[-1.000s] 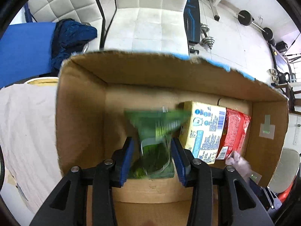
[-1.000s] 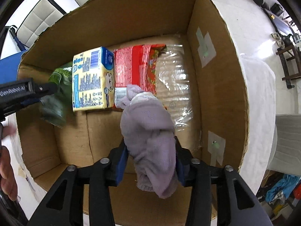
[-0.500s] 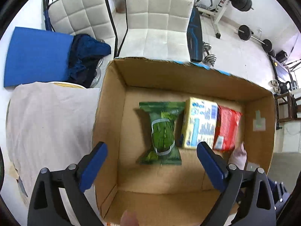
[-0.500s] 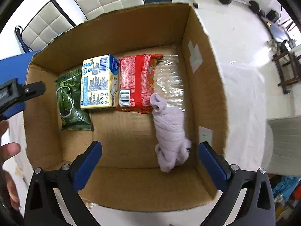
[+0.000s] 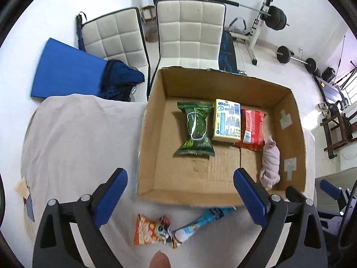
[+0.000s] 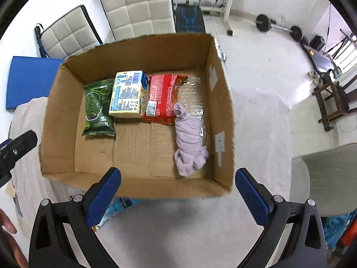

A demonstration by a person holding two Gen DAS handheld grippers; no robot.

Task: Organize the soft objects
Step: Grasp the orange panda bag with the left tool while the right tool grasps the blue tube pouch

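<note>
An open cardboard box [image 5: 145, 138] [image 6: 221, 120] sits on the cloth-covered table. Inside lie a green snack bag [image 5: 196, 129] [image 6: 98, 107], a yellow pack [image 5: 226, 120] [image 6: 128, 93], a red packet [image 5: 252, 129] [image 6: 161, 98], a clear plastic bag [image 6: 193, 93] and a rolled lilac sock [image 5: 271, 163] [image 6: 189, 145]. My left gripper [image 5: 180, 198] is open and empty above the box's near wall. My right gripper [image 6: 178, 196] is open and empty, also in front of the box. An orange snack bag [image 5: 151, 230] and a light blue packet [image 5: 200, 221] [image 6: 111, 210] lie on the table before the box.
The table is covered with a pale cloth [image 5: 78, 138]. Two white padded chairs [image 5: 189, 33] [image 6: 138, 9] stand behind it, with a blue mat [image 5: 64, 69] and dark blue cloth [image 5: 120, 80] on the left. Gym weights [image 5: 274, 20] stand at the back.
Both grippers opened and let go: the green bag and the lilac sock now lie in the box. Both grippers pulled back and up, out of the box.
</note>
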